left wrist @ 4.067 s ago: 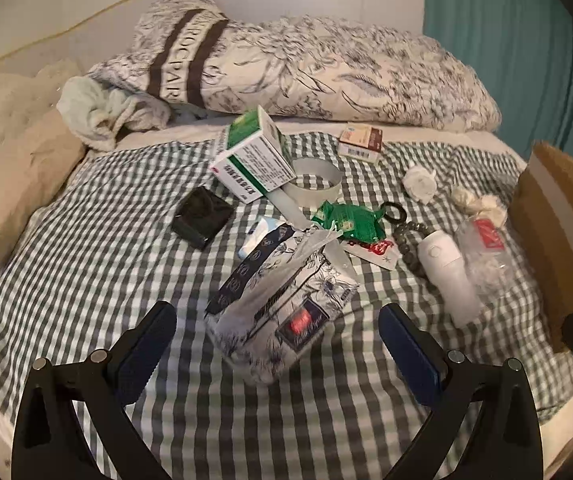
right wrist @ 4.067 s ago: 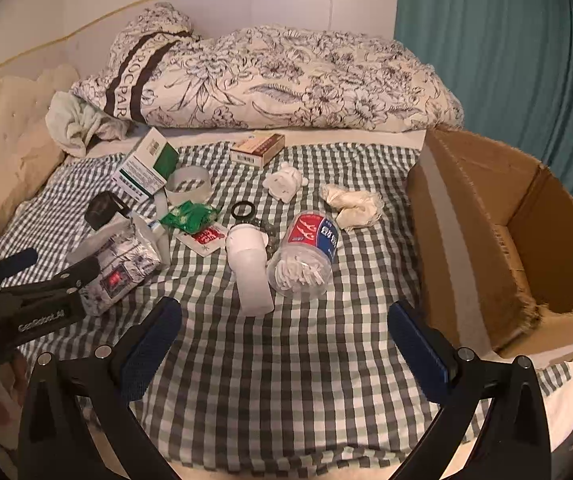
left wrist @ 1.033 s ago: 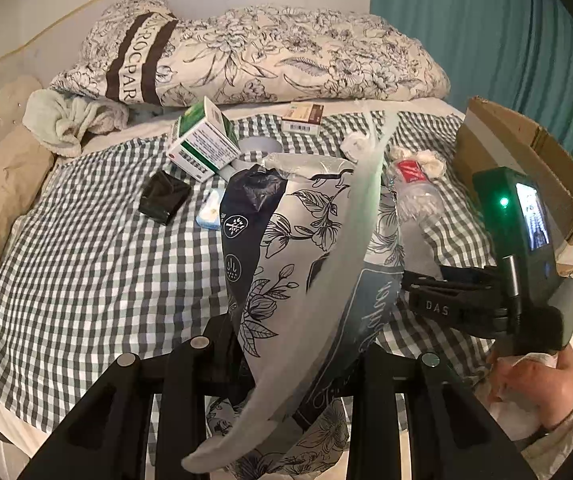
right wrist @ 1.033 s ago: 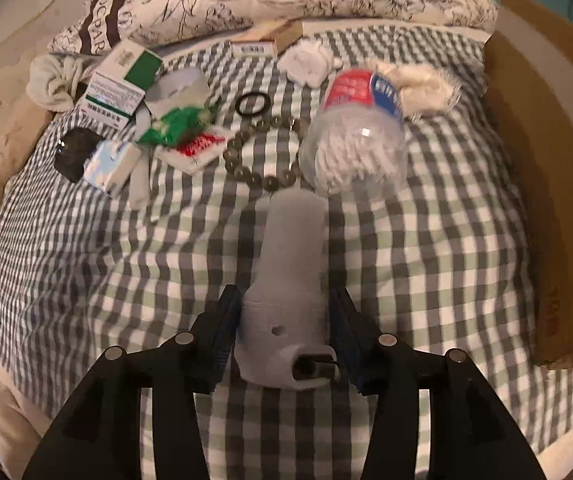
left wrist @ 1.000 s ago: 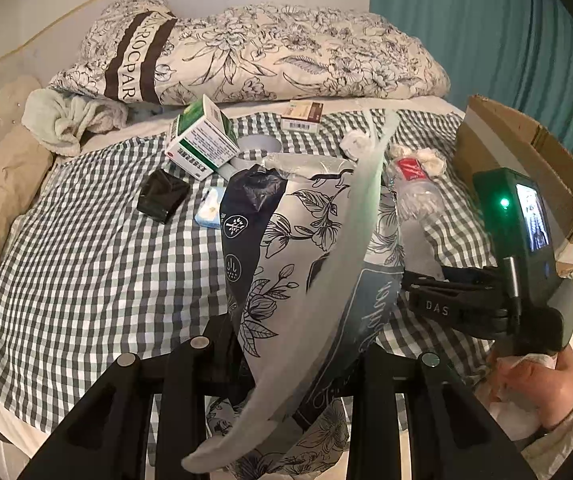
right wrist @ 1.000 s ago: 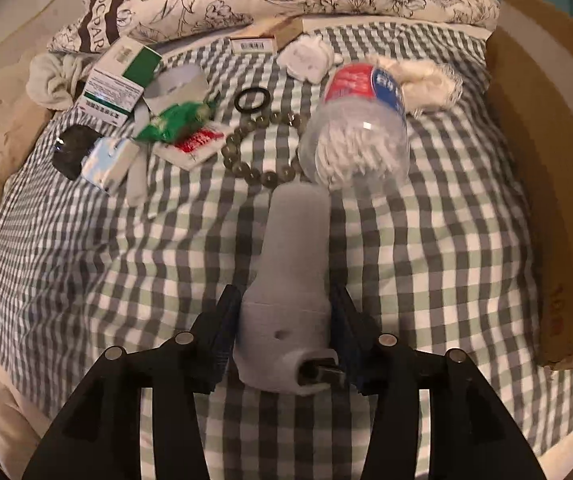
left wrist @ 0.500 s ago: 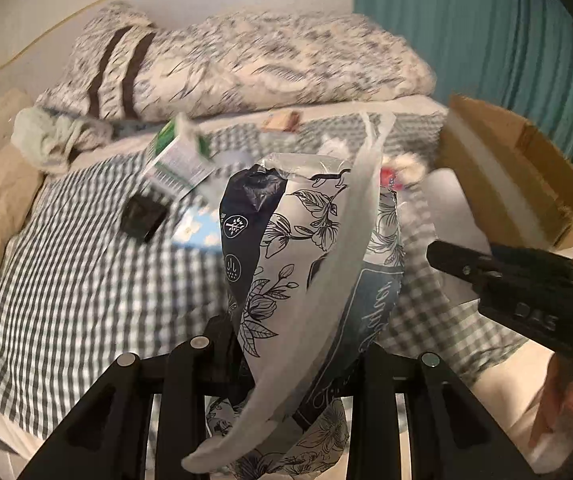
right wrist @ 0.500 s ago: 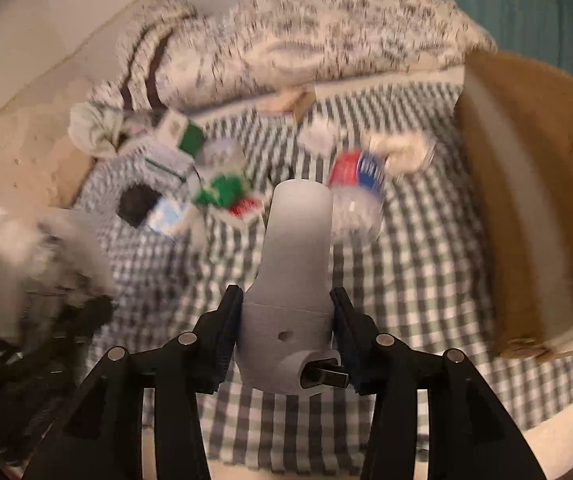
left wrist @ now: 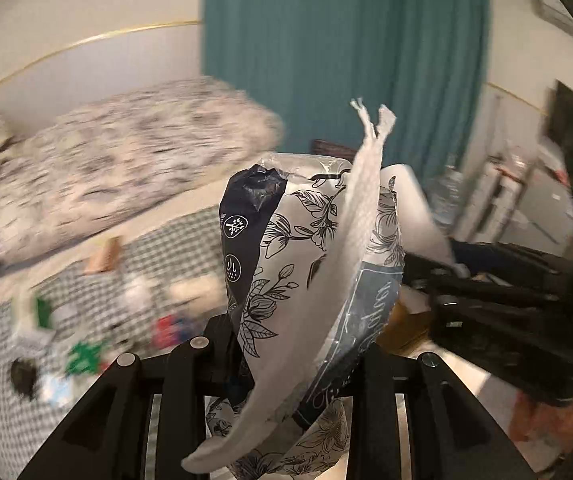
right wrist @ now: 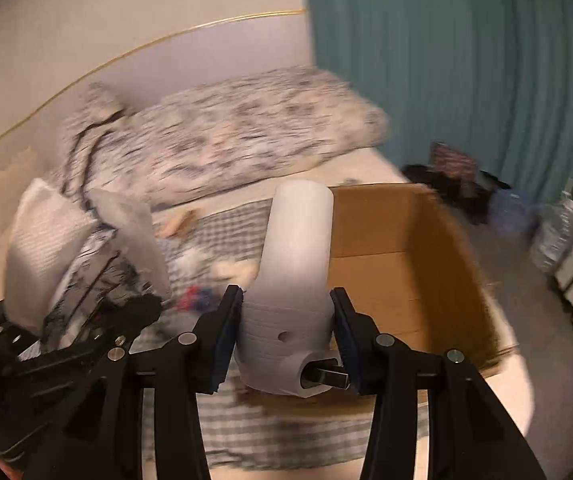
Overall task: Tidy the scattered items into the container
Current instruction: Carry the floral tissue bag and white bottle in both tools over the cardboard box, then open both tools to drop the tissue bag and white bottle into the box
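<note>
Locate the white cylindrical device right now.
Right wrist view: white cylindrical device is clamped in the right gripper, raised before the open cardboard box.

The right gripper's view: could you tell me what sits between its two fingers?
A white cylindrical device, clamped between the right gripper's fingers, with the cardboard box behind it.

Teal curtain, floral pillow (blurred).

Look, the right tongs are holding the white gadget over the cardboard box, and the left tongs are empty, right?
Not quite. The left tongs are not empty: the left wrist view shows them shut on a flowery tissue pack. The rest is right: the right wrist view shows the right tongs holding the white gadget in front of the open cardboard box.
</note>
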Tool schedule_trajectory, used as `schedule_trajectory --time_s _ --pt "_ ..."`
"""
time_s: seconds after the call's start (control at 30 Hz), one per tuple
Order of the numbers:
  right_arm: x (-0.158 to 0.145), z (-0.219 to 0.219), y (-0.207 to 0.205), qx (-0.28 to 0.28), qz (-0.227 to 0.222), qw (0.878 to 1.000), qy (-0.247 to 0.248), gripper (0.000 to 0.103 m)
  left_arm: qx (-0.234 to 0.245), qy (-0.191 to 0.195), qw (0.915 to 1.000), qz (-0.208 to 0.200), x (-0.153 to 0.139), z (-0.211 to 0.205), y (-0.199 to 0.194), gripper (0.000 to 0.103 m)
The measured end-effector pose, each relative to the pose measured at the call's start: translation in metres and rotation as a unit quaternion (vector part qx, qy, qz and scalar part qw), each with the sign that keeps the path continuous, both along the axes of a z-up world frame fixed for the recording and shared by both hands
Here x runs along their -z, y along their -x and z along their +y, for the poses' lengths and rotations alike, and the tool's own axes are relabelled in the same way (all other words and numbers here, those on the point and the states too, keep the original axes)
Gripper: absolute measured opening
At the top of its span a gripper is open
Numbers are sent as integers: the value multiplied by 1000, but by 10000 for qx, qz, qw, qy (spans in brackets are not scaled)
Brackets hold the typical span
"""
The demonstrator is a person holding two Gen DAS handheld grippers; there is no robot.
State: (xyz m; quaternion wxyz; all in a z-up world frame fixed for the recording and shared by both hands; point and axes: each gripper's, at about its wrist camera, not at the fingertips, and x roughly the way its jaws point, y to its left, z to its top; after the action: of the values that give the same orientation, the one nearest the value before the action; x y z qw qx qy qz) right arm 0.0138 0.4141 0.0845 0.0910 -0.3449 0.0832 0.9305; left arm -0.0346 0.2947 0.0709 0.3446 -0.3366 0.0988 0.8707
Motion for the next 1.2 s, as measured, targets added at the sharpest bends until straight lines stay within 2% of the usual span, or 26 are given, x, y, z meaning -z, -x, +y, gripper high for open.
schedule_trajectory --time_s 0.17,0.3,0.33,0.4,0.43,0.47,0.5,0.53,0.57,0.6,0.63,0.73,0.93,1.1,1.2 --pt "12 58 11 401 -256 9988 110 45 315 347 9988 -120 15 64 12 31" --pt "29 93 17 600 -397 9964 439 45 401 439 9978 -294 30 88 18 32" --pt "33 100 18 613 -433 9958 519 45 371 458 9977 -341 34 92 21 36" --pt "40 108 21 710 -517 9947 540 45 227 504 9976 -416 41 93 29 51" --pt "42 111 21 775 -568 9940 521 45 114 536 9975 -441 44 92 34 65" --pt "45 113 23 871 -654 9926 531 48 8 552 9973 -485 48 89 39 77" --pt "49 117 23 980 -741 9905 622 52 -49 543 9970 -548 52 86 44 82" --pt "52 121 24 1040 -763 9888 752 55 -61 515 9967 -617 53 83 46 92" --pt "54 125 22 1043 -724 9879 891 63 -57 494 9966 -653 54 80 47 97" --pt "55 127 21 1003 -646 9873 1051 68 -51 480 9969 -629 52 77 45 98" --pt "55 128 19 960 -583 9872 1128 68 -52 479 9972 -569 50 75 43 98" --pt "49 119 17 937 -512 9898 947 68 -121 515 9978 -389 42 66 38 103" --pt "27 94 7 940 -316 9927 683 68 -252 402 9983 -346 23 41 33 103" --pt "8 79 -7 1062 -96 9918 705 71 -248 646 9976 -94 4 47 24 103" --pt "-2 76 -23 1182 4 9906 687 71 -180 581 9981 -62 -4 44 13 103"
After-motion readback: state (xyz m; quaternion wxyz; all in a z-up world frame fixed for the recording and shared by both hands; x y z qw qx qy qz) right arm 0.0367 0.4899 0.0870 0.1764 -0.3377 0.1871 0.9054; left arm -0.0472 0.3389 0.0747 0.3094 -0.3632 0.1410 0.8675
